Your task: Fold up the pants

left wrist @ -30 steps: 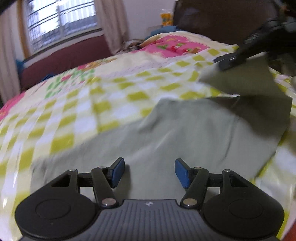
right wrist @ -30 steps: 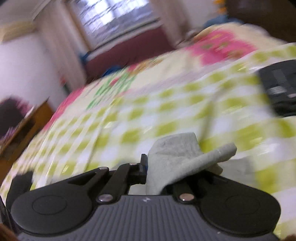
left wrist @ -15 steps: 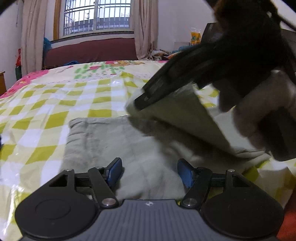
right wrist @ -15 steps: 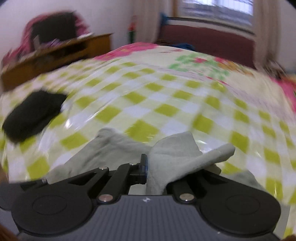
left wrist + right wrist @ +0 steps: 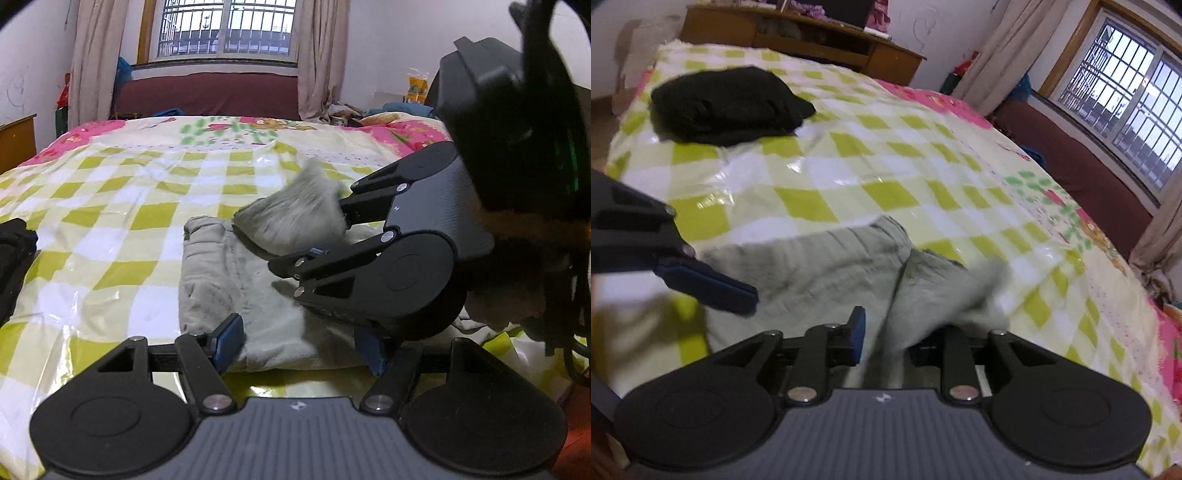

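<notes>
The grey pants (image 5: 827,266) lie mostly folded on the bed (image 5: 820,177), the right gripper (image 5: 901,339) opening its fingers off the last flap, the left gripper (image 5: 299,343) gaping empty beside them; only smoothing seems left.

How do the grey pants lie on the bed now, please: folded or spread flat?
Folded. The pants lie doubled in a compact stack, their end brought over on top, between the right gripper's opening jaws.

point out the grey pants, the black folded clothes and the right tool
grey pants (image 5: 820,269), right wrist view, flat middle of the cloth
black folded clothes (image 5: 727,105), right wrist view, top of the pile
right tool (image 5: 332,232), left wrist view, between its fingertips
</notes>
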A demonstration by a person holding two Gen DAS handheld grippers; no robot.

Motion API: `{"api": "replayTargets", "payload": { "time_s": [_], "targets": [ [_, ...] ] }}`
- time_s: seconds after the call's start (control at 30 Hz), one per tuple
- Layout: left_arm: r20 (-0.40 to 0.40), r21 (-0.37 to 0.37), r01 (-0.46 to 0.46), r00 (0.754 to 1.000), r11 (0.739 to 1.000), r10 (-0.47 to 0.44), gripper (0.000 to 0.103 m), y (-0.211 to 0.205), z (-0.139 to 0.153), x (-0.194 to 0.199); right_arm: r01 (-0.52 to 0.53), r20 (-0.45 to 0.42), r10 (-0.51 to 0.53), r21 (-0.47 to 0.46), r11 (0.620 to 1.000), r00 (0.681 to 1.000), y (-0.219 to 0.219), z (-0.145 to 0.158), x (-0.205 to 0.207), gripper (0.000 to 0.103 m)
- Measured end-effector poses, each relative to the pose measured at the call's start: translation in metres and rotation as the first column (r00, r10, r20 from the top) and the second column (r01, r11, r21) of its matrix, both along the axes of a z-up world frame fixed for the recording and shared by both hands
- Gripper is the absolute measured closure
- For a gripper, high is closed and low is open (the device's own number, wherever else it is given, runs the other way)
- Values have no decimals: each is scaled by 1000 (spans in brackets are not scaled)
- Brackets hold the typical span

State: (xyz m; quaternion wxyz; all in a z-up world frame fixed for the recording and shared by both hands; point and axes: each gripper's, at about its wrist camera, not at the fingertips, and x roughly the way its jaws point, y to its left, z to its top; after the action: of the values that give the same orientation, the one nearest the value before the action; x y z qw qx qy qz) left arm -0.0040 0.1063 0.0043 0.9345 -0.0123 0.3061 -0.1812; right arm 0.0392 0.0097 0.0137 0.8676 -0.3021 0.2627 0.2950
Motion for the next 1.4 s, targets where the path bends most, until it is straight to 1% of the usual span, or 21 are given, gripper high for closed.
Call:
{"api": "replayTargets", "payload": {
  "time_s": [0.07,0.17,0.4,0.47,0.5,0.53,0.67,0.77,0.87,0.97,1.0,1.03,1.1,1.17,1.27,1.37,1.4],
  "targets": [
    [-2,-2,-4,1000,1000,4,22,2,1,-2,-25,-1,25,26,999,1000,1,3,-3,78],
    [-8,3,0,1000,1000,0,22,3,1,-3,-38,-17,38,35,999,999,2,2,-7,77],
    [-9,4,0,1000,1000,0,22,5,3,-4,15,-53,-12,59,998,999,2,-5,5,77],
    [-13,2,-4,1000,1000,4,22,6,2,-4,15,-62,-11,57,998,998,4,-7,7,81],
    [-12,1,-5,1000,1000,5,22,6,2,-3,13,-69,-8,68,998,998,5,-6,7,91],
    [-10,3,-5,1000,1000,5,22,5,3,-3,9,-78,-2,85,996,997,5,-4,6,98],
    [-8,10,-9,1000,1000,9,22,8,6,-8,-35,-35,39,102,994,999,9,4,-6,98],
    [-22,30,-9,1000,999,10,21,10,7,-11,-55,-52,60,93,994,997,13,-2,-7,98],
    [-38,71,4,999,997,-2,21,12,8,-17,-46,-114,59,119,992,992,12,-10,-1,95],
    [-51,124,20,999,992,-14,21,15,9,-29,-30,-174,66,203,979,982,5,-6,4,94],
    [-60,142,22,998,990,-14,21,15,8,-32,-34,-189,78,224,974,979,4,-6,5,91],
    [-73,156,25,997,987,-13,21,14,7,-34,-38,-198,87,237,971,976,4,-5,6,91],
    [-98,179,29,995,983,-12,21,13,5,-38,-38,-193,84,233,972,977,5,-7,5,91],
    [-103,196,31,995,980,-11,21,12,7,-41,-24,-212,83,268,963,974,-1,-3,5,90],
    [-84,221,25,996,975,-7,21,13,18,-43,4,-255,96,366,931,962,-22,11,4,81],
    [-35,252,12,999,968,-4,21,12,35,-39,56,-274,82,463,885,958,-57,29,-2,73],
    [-15,258,11,1000,966,-7,21,10,41,-37,91,-283,61,494,865,957,-74,35,-3,68]
  ]
}}
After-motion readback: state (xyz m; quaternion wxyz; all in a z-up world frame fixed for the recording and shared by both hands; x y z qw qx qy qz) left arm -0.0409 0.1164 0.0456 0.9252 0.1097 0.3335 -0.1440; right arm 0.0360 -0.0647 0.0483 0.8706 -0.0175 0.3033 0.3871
